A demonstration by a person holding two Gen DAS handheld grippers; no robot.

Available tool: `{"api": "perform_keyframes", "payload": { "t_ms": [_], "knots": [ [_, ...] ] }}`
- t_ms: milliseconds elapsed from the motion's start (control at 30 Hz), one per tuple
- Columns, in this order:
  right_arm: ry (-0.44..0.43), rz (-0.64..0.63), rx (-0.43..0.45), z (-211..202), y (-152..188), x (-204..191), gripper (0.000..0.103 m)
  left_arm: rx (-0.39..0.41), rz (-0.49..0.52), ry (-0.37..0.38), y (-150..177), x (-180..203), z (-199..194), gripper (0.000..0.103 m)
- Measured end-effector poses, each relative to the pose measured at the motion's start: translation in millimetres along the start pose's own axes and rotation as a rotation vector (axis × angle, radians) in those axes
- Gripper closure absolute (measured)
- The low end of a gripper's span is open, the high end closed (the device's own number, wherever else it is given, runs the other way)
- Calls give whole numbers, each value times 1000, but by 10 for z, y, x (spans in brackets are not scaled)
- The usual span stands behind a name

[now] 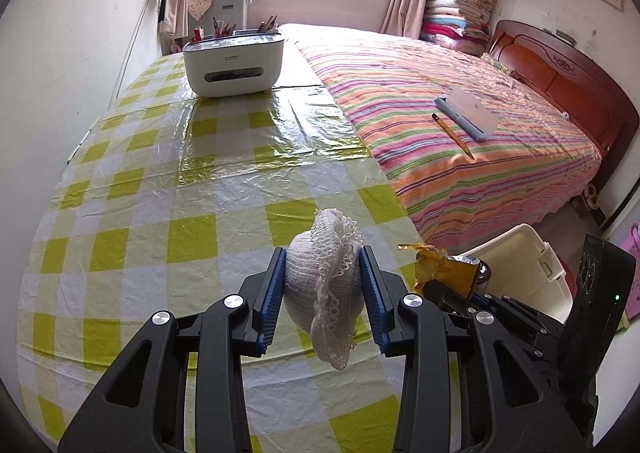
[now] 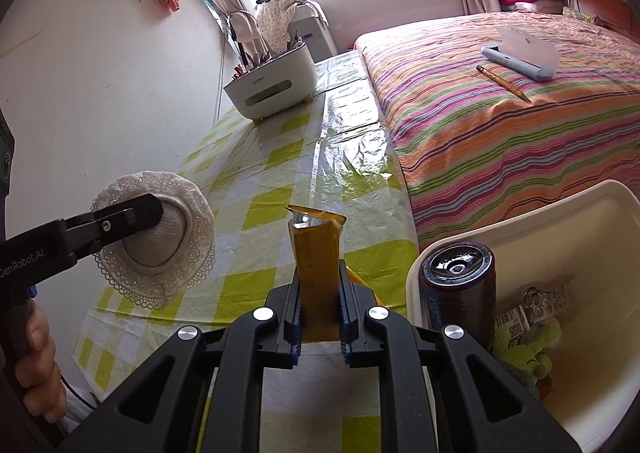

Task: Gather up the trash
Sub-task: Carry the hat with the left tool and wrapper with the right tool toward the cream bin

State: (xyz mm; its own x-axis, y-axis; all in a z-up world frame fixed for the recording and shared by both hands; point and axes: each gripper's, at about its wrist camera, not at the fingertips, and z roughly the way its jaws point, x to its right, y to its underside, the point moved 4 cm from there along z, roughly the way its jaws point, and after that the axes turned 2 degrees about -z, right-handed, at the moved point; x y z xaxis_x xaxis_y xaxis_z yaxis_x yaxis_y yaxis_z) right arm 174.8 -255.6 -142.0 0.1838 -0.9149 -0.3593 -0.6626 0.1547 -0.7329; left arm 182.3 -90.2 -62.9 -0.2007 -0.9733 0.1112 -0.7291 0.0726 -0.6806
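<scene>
Left gripper: fingers partly apart, their blue pads pressed on either side of a small white lace-trimmed cap, held clear above the bench; in the right wrist view the same gripper enters from 9 o'clock with the cap at its tip, brim facing the camera.

Right gripper: fingers drawn close together, clamped on a flattened gold wrapper that stands upright between them, its torn silver-lined mouth at 12 o'clock; in the left wrist view the wrapper shows at 3 o'clock of the cap, above the right gripper's black body.

Bench: covered in a glossy yellow-and-white checked cloth, running along the wall on its left, with the bed just beside its right edge.

Bin: a white plastic tub at 3 o'clock of the wrapper in the right wrist view, below the bench's edge; inside it, a dark cylindrical bottle upright against the near wall, with crumpled packaging and something green beside it.

Organiser: a white desk caddy with pens standing in its top, at the bench's far end, 11 o'clock from the cap.

Bed: striped cover in pink, orange and green; a pencil and a pale blue case lie near each other on it.

Person: a hand grips the left gripper's handle at 8 o'clock in the right wrist view.
</scene>
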Motion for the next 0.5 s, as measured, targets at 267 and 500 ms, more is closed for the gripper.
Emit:
{"api": "perform_keyframes", "payload": {
  "t_ms": [267,500],
  "knots": [
    [4,51,36,-179,-17,205,89,-4,56,23,53,314,11,67],
    [15,92,69,-337,-23,394,89,-12,90,50,95,547,34,67]
  ]
}}
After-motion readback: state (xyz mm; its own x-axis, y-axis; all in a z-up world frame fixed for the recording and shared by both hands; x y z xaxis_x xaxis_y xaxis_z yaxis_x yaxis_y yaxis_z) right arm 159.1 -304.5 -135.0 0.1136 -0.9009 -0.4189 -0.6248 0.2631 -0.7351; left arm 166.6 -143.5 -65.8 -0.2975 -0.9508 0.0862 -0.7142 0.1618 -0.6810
